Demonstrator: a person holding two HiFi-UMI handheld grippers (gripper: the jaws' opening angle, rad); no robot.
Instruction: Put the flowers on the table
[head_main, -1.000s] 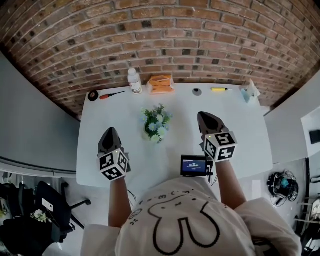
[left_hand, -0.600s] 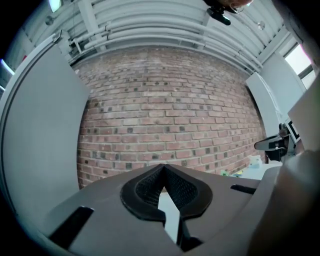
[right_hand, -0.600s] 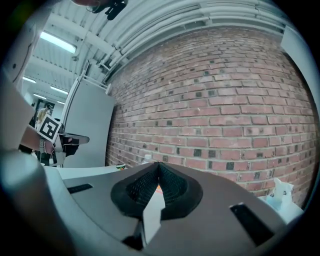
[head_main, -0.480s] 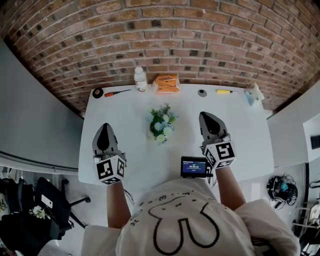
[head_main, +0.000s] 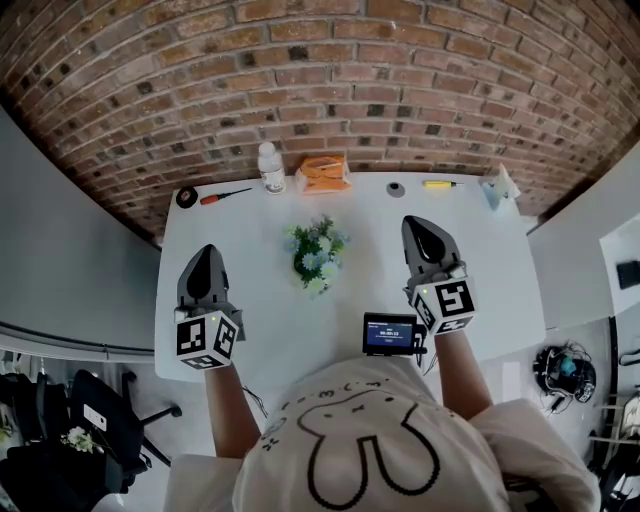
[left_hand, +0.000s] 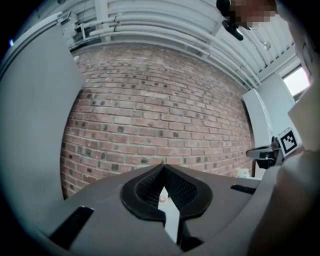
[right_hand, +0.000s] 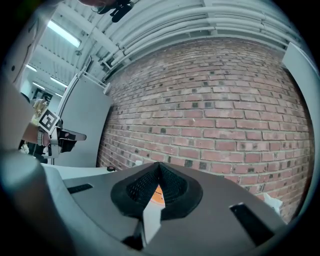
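Seen from overhead: a small bunch of white and pale-blue flowers with green leaves (head_main: 317, 256), standing in a dark pot at the middle of the white rectangular table (head_main: 270, 335). Apparently upright, long axis vertical, blooms facing up toward the camera.

Flanked by the left gripper (head_main: 206, 255) and the right gripper (head_main: 421, 225), each well apart from the bunch and touching nothing. Both aimed at the far red-brick wall (head_main: 330, 80), jaws pressed together, nothing held.

Ranged along the far edge, left to right: black tape roll (head_main: 187, 196), red-handled screwdriver (head_main: 222, 195), clear plastic bottle with a white cap (head_main: 269, 166), orange packet (head_main: 322, 172), small dark disc (head_main: 396, 187), yellow-handled tool (head_main: 440, 183). At the near edge, a small black device with a lit screen (head_main: 389, 332).

Against a second ago: flowers in the same spot, same stance. Left gripper shifted left and nearer, now over the table's left edge; right gripper barely moved across the view. Jaws closed then as now.
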